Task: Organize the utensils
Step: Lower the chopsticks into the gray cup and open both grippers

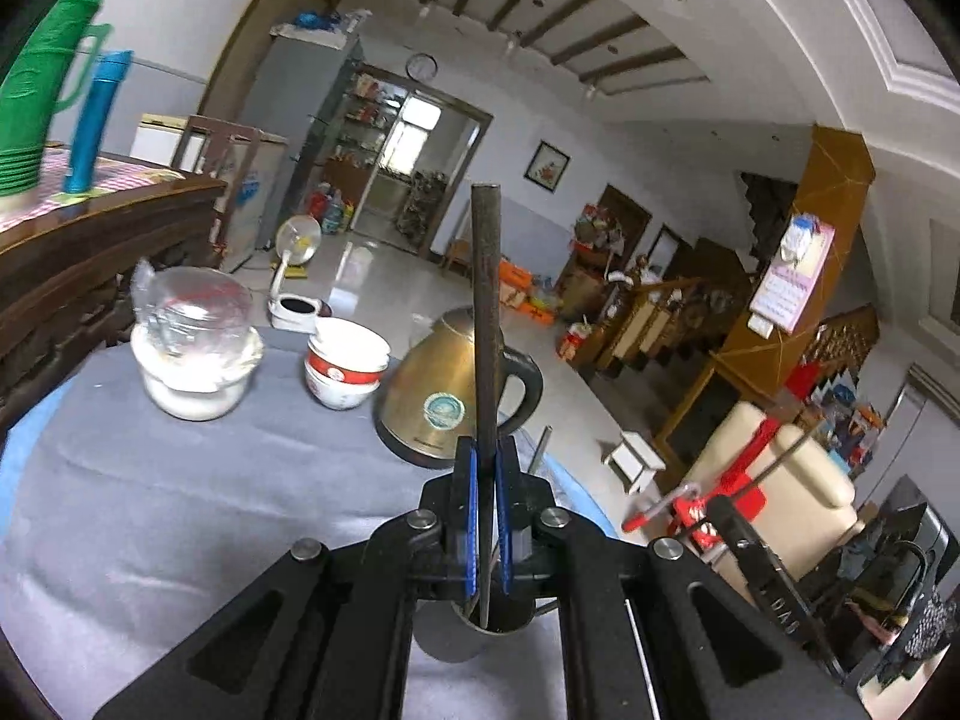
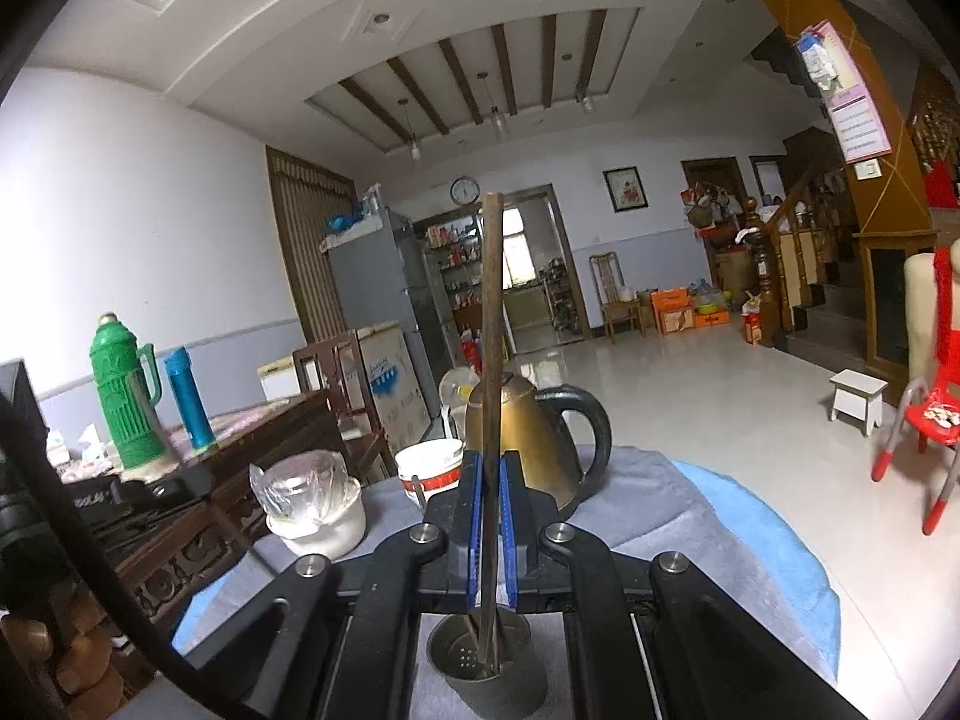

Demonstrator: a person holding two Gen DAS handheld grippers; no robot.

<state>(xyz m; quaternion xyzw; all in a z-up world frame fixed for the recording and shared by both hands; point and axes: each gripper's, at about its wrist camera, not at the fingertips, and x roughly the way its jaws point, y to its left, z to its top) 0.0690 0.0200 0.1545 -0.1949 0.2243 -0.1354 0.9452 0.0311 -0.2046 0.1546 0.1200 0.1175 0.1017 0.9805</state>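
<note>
My left gripper (image 1: 486,462) clamps a dark chopstick (image 1: 486,312), its long axis upright, its lower end inside the metal utensil cup (image 1: 474,639) directly below. My right gripper (image 2: 491,480) likewise pinches a brown chopstick (image 2: 492,330) above the same cup (image 2: 480,654). Grey cloth (image 1: 210,510) covers the table; a brass kettle (image 1: 432,390) stands beyond, in a tiled living room.

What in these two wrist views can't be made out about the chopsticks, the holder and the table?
- Left wrist: cup mostly behind left gripper; chopstick tip hidden inside.
- Right wrist: right gripper covers the second chopstick mid-length.
- Bowl contents: blurred by plastic wrap.
- Kettle sticker: too small to read.
</note>
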